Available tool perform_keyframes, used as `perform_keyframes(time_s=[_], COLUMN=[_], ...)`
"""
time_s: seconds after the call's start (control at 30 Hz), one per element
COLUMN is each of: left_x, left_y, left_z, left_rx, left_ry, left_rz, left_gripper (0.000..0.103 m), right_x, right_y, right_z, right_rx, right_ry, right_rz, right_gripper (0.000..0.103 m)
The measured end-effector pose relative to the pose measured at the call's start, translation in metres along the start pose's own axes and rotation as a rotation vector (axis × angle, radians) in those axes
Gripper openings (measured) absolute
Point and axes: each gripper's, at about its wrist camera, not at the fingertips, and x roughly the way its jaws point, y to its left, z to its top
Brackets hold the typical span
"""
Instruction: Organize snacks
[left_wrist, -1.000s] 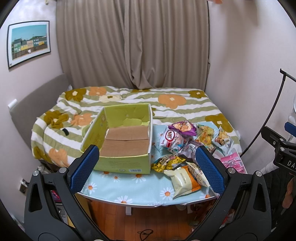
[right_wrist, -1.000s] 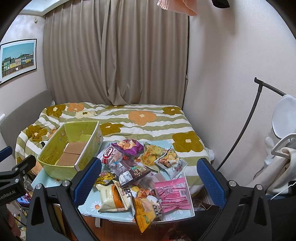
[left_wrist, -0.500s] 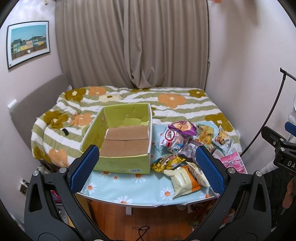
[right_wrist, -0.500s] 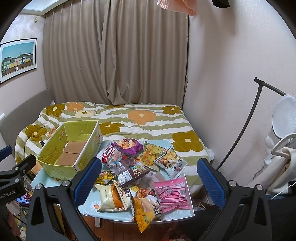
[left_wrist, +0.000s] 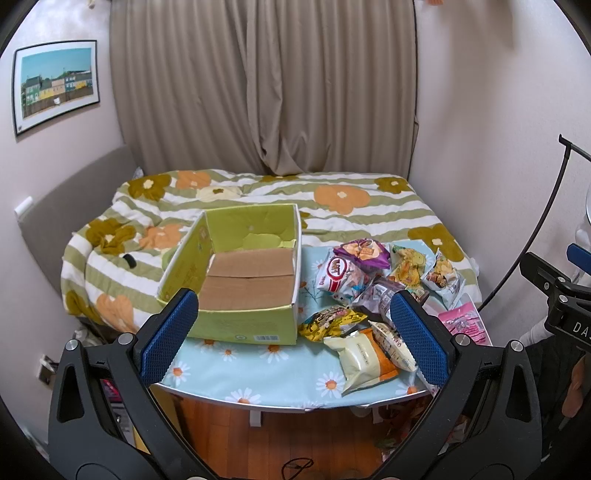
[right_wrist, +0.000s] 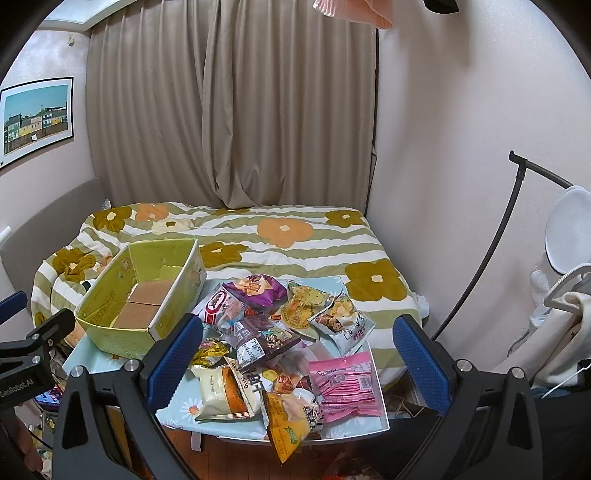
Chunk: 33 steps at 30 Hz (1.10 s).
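Observation:
An open green cardboard box (left_wrist: 243, 317) (right_wrist: 110, 332) with a bare brown floor stands on the left of a small table (left_wrist: 221, 373) covered in daisy-print cloth. Several snack packets lie in a heap to its right: a purple bag (left_wrist: 364, 253), a red-and-white bag (left_wrist: 341, 277), a yellow packet (left_wrist: 330, 321), a cream-and-orange packet (left_wrist: 364, 360) and a pink packet (right_wrist: 347, 384). My left gripper (left_wrist: 291, 336) is open and empty, held back from the table's front edge. My right gripper (right_wrist: 295, 354) is open and empty, above the heap's near side.
A bed with a green-striped flowered cover (left_wrist: 332, 206) lies behind the table, with curtains (left_wrist: 266, 85) beyond. A wall and a black stand pole (right_wrist: 476, 273) are on the right. Wooden floor (left_wrist: 295, 439) shows under the table's front edge.

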Motion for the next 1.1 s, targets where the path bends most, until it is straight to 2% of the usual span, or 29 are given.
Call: perform_keyframes(time_s=[0.5, 0.7, 0.8, 0.97, 1.1], left_x=[0.001, 0.015, 0.032, 0.081, 0.125], left_y=[-0.001, -0.003, -0.005, -0.008, -0.018], left_z=[-0.001, -0.012, -0.026, -0.052, -0.072], left_rx=[-0.005, -0.023, -0.028, -0.039, -0.023], left_ry=[0.019, 0.11, 0.158, 0.29, 0.363], left_rz=[-0.007, -0.022, -0.034, -0.094, -0.149], left_gripper=[0.103, 0.103, 0.103, 0.103, 0.103], right_x=[-0.001, 0.0, 0.009, 0.035, 0.058], right_y=[0.001, 0.001, 0.001, -0.004, -0.001], right_z=[0.0, -0.009, -0.025, -0.052, -0.075], right_rx=[0.002, -0.013, -0.035, -0.043, -0.034], right_ry=[0.003, 0.042, 0.086, 0.136, 0.19], right_rz=[0.002, 0.017, 0.052, 0.067, 0.07], right_gripper=[0.103, 0.103, 0.103, 0.103, 0.103])
